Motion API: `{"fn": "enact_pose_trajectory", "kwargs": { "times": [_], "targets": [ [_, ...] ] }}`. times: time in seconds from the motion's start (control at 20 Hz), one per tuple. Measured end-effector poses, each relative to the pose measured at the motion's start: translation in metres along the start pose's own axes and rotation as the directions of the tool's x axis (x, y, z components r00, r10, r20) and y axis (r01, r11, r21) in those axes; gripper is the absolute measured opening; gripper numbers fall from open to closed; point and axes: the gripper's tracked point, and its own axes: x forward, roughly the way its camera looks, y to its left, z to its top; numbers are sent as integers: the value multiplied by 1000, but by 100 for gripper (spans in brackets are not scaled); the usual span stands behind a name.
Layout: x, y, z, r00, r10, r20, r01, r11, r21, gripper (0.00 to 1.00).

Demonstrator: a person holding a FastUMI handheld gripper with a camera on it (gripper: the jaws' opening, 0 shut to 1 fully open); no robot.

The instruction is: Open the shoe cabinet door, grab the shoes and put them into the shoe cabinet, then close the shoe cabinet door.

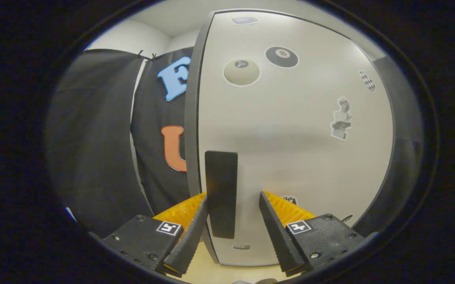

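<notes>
1. The hand-held gripper is spread fairly wide and holds nothing; the handle stands between its fingers, close against the left finger and apart from the right one.
2. The step in hand looks like the first one, opening the door: I judge the door shut or nearly so, though the cabinet's inside is hidden.
3. To do it well, centre the handle between the fingers, push forward until the pads reach past its edges, then squeeze evenly before pulling, so it does not slip off one side.
4. Pull along the door's swing, not straight back; the hinge side is probably the far right, as the handle sits by the left edge.
5. The handle is a dark upright bar, flat-faced, set low on the door.
6. The door is a pale, smooth panel with a dark edge, bearing several stickers.
7. Beyond its left edge hangs the booth's dark cloth.
</notes>
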Motion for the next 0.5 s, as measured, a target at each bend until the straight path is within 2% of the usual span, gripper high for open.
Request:
{"fn": "enact_pose_trajectory", "kwargs": {
  "times": [0.05, 0.25, 0.35, 0.5],
  "targets": [
    [3, 6, -2, 1000, 23, -13, -23, 1000, 1, 81],
    [2, 14, -6, 999, 43, -31, -43, 999, 3, 43],
    [3, 13, -6, 998, 45, -37, -45, 999, 2, 37],
    [-5, 13, -8, 993, 91, -68, -90, 996, 18, 32]
  ]
}}
